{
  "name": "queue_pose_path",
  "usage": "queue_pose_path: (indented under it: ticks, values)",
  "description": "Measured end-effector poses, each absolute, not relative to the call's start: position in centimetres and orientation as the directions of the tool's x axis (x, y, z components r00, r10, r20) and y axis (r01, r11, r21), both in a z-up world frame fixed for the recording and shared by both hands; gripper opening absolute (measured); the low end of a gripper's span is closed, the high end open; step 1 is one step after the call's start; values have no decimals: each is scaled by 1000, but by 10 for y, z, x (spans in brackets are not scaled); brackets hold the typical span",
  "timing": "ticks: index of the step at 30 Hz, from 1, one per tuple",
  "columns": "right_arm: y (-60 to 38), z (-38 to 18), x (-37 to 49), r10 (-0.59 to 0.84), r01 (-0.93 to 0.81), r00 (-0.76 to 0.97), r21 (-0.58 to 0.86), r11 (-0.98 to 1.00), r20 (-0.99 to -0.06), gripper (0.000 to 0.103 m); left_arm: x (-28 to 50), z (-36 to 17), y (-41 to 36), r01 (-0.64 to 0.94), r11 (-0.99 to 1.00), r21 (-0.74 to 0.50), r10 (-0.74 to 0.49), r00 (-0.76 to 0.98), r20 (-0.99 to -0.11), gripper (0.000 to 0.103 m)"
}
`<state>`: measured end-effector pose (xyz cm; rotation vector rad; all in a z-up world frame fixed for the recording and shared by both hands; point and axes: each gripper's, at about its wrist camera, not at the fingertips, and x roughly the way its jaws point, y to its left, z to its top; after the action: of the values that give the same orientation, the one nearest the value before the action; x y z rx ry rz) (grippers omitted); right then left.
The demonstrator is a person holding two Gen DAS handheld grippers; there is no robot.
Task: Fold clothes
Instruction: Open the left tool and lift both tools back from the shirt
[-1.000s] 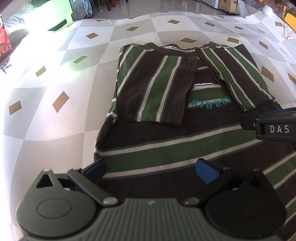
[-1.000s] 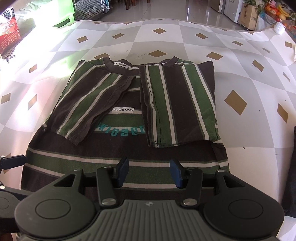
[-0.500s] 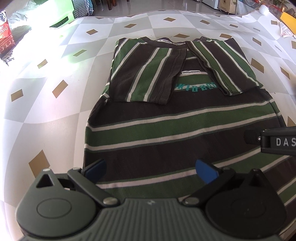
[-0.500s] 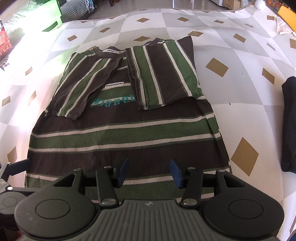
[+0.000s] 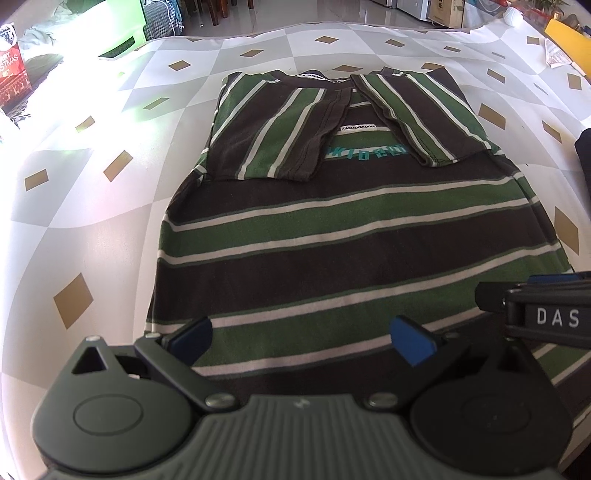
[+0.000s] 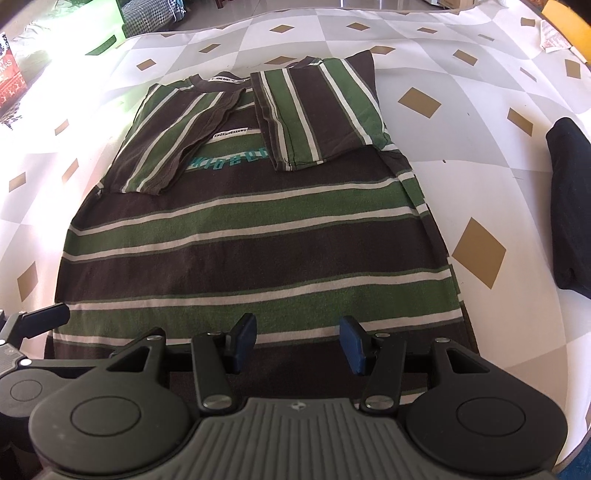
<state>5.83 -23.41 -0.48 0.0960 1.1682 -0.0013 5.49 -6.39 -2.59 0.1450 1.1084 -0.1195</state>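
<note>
Diamond-patterned white and grey cloth [image 5: 110, 236] covers the work surface; strong glare washes out its upper-left part in both views. Upper left of the frame: a green bin [image 5: 122, 29] and a red printed box [image 5: 13, 81] past the cloth's edge. Right edge of the right wrist view: a dark folded garment [image 6: 569, 206], well apart from the shirt. Upper right corner: a yellow object [image 5: 567, 44] and a paper slip [image 5: 554, 59], too small to make out.

Striped shirt [image 5: 332, 236], dark brown, green and white, lies flat at centre, collar toward the top of the frame, both sleeves folded in over the chest. Teal lettering partly covered by them.

Left gripper [image 5: 301, 334] at lower centre, jaws wide apart, nothing between them, over the shirt's hem area. Right gripper [image 6: 297, 341] likewise at the hem, jaws parted and empty; contact with the fabric probably none, though hard to judge.
</note>
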Motion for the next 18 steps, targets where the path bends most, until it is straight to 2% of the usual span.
queue_pose_path:
  ticks: [14,18]
  values:
    - [-239,0,29,-15,99,424,29,995,-906,49,24,-33,-63,118,992,36,-18,430,-903,103]
    - [-243,3,23,-72,121,442,-20,992,-894,49,18,-34,-60,90,995,35,-7,432,-902,103]
